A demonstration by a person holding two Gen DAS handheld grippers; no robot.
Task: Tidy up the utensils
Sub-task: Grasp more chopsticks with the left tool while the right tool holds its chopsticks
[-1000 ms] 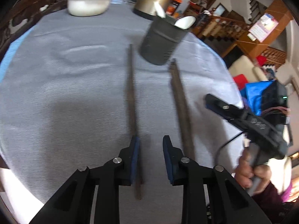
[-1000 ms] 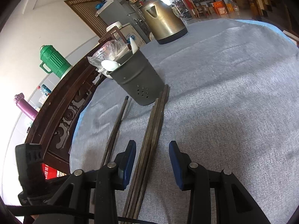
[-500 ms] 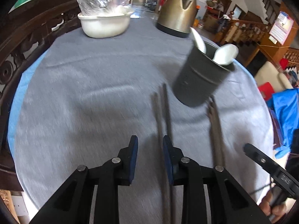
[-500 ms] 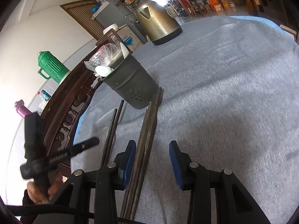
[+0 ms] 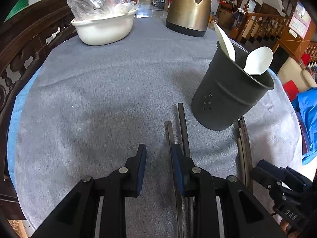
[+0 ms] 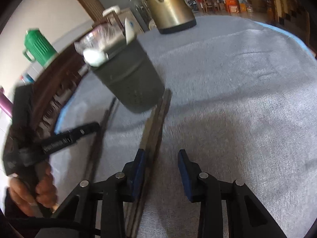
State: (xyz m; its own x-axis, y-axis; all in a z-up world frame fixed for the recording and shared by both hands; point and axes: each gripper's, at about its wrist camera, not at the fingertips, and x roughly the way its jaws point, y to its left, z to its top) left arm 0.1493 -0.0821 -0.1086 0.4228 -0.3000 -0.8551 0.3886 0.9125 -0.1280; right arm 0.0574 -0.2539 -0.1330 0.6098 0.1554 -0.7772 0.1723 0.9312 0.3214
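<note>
Chopsticks [image 5: 183,130] lay flat on the grey table [image 5: 99,99], long axis running away up-frame, just right of the left claw [image 5: 158,158]: unclenched, empty, right pad over them. Right claw [image 6: 161,164], jaws just closing but not gripping, had its own bundle [image 6: 156,123] against the left pad. Holder [image 5: 229,95] stood upper right, spoons inside. Both claws pitched steeply down.

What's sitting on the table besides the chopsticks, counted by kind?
Spoons: 2, white, both in the holder
Holder: 1, dark
Kettle: 1
Bowl: 1, white, with a plastic bag of things in it, not counted
Total: 5
</note>
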